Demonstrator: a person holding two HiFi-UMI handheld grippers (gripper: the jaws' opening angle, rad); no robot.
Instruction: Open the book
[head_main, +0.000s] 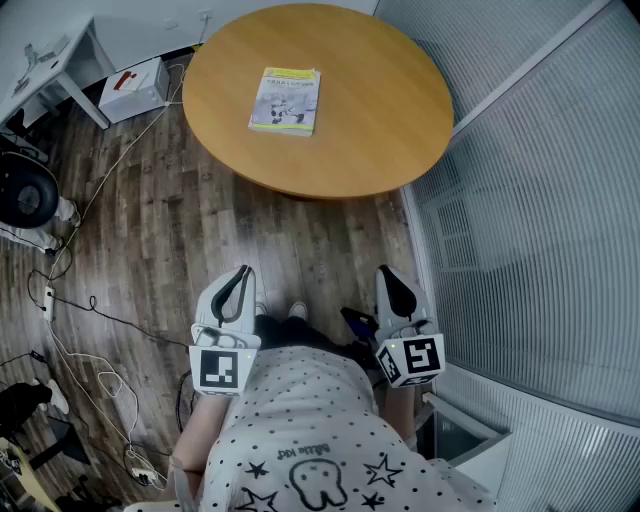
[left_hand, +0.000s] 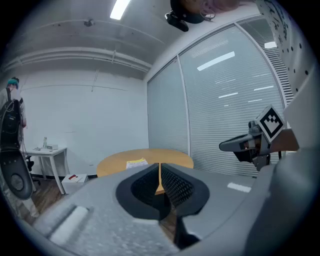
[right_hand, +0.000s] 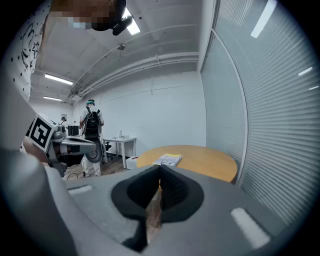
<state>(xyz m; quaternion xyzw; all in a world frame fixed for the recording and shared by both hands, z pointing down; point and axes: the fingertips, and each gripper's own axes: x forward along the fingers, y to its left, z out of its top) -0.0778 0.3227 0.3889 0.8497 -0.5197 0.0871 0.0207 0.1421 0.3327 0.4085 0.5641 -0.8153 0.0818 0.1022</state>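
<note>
Round table (head_main: 390, 110), closed book (head_main: 285, 100) (lying flat), left gripper (head_main: 241, 272), right gripper (head_main: 387, 272), jaws together, empty.

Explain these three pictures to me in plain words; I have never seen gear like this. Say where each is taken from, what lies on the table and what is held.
There is no robot here: a person holds a two-jaw gripper in each hand. The top-down picture comes from a camera on the person's head; it shows the left gripper and the right gripper in front of the body. The other two pictures come from a camera on each gripper, looking along its jaws. Both pairs of jaws are shut and hold nothing. Ahead stands a round wooden table with one closed book lying flat on it, untouched.
</note>
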